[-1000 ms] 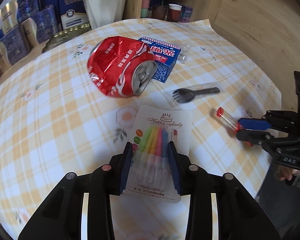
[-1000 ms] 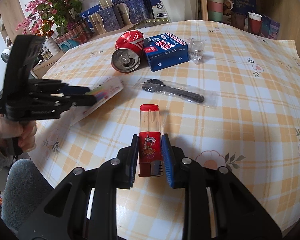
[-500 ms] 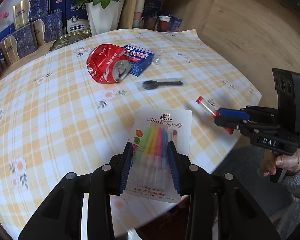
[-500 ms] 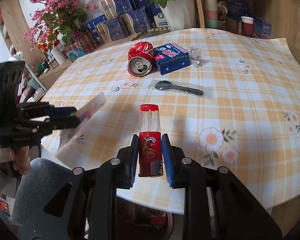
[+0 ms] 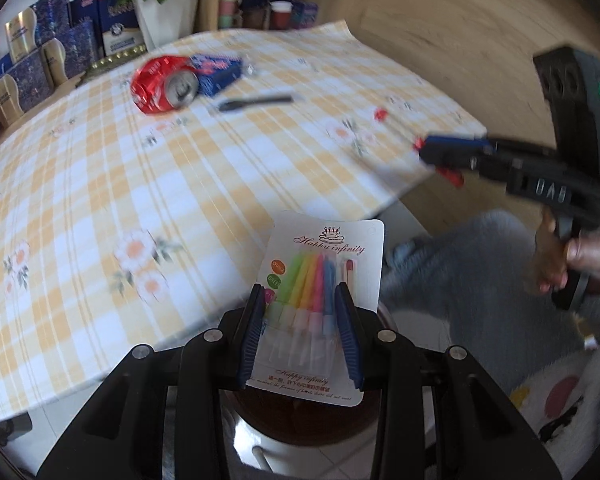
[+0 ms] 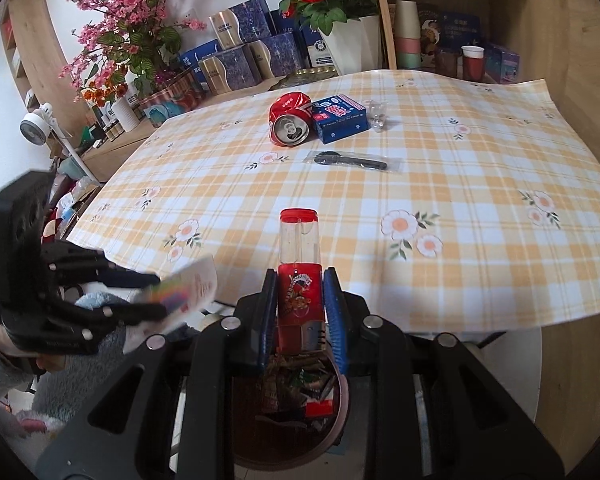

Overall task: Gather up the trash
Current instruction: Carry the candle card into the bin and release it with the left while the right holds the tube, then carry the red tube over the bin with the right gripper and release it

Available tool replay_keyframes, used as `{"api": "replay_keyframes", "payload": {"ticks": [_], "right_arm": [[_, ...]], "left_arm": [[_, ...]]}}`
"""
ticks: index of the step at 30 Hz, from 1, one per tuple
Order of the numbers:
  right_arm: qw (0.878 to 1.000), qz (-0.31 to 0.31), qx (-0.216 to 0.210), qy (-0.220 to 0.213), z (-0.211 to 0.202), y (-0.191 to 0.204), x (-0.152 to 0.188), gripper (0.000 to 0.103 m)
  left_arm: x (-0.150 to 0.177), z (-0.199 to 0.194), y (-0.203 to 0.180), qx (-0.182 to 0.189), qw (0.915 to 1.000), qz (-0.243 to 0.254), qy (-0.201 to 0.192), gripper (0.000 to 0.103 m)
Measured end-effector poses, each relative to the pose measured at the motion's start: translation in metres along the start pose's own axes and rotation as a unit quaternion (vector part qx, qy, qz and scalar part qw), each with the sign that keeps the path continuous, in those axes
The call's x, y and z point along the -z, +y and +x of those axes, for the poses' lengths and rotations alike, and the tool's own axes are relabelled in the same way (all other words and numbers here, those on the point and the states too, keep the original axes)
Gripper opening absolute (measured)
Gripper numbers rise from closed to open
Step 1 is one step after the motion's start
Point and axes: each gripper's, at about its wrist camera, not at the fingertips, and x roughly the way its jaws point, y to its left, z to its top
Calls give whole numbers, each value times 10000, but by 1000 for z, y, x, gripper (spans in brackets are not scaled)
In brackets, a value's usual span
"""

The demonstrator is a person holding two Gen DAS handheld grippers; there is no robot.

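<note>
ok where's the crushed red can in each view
left wrist: crushed red can lies upper left, blurred, far side of the table.
right wrist: same can sits upper centre, open end toward the camera.
shared landmark: the blue box touches its right side in both.

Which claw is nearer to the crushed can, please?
Neither clearly. Left claw and right claw both hang past the table's near edge over the bin, far from the can.
</note>
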Motion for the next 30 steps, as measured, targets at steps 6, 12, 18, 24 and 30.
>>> {"api": "replay_keyframes", "payload": {"ticks": [6, 12, 18, 24, 30], "right_arm": [[10000, 4, 0, 31, -7, 2, 10, 26], [9999, -5, -29, 114, 0, 3, 12, 26], [9998, 26, -49, 167, 7, 2, 12, 26], [9996, 120, -37, 240, 13, -4, 13, 26], [9995, 159, -12, 286, 15, -6, 14, 26]], "left_arm": [[27, 22, -8, 95, 9987, -138, 475, 35], [35, 46, -8, 180, 9956, -283, 879, 35], [38, 72, -1, 77, 9901, -439, 1328, 35], [39, 86, 5, 49, 9875, -485, 1500, 48], [37, 66, 14, -34, 9919, -722, 1041, 65]]}}
